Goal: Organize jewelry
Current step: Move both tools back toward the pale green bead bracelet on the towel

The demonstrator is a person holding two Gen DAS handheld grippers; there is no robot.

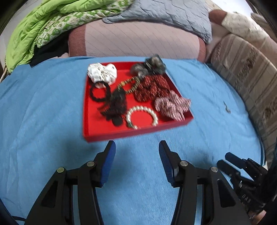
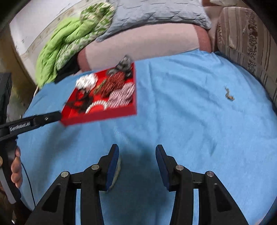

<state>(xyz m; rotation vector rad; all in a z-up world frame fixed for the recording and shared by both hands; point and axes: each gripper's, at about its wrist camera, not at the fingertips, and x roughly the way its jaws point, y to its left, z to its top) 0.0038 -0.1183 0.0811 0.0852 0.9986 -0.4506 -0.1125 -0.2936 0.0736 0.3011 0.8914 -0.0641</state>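
A red tray [image 1: 135,134] lies on the blue cloth [image 1: 43,112]. It holds a white scrunchie [image 1: 102,72], a dark red one [image 1: 152,88], a pink patterned one [image 1: 171,105], a grey one [image 1: 148,67], a black hair tie [image 1: 91,93], black lace [image 1: 117,103] and a pearl bracelet [image 1: 142,108]. My left gripper [image 1: 137,144] hovers open just short of the tray's near wall, holding nothing. In the right wrist view the tray [image 2: 98,118] is far left, and my right gripper [image 2: 136,148] stands open and empty over bare cloth. A small metal piece [image 2: 229,96] lies loose at the right.
Behind the cloth are a pink cushion [image 1: 135,41], a grey quilted pillow [image 1: 164,13] and a green blanket [image 1: 34,29]. A striped beige cushion [image 1: 245,77] borders the right side. A hand [image 2: 16,169] holds the left gripper's handle.
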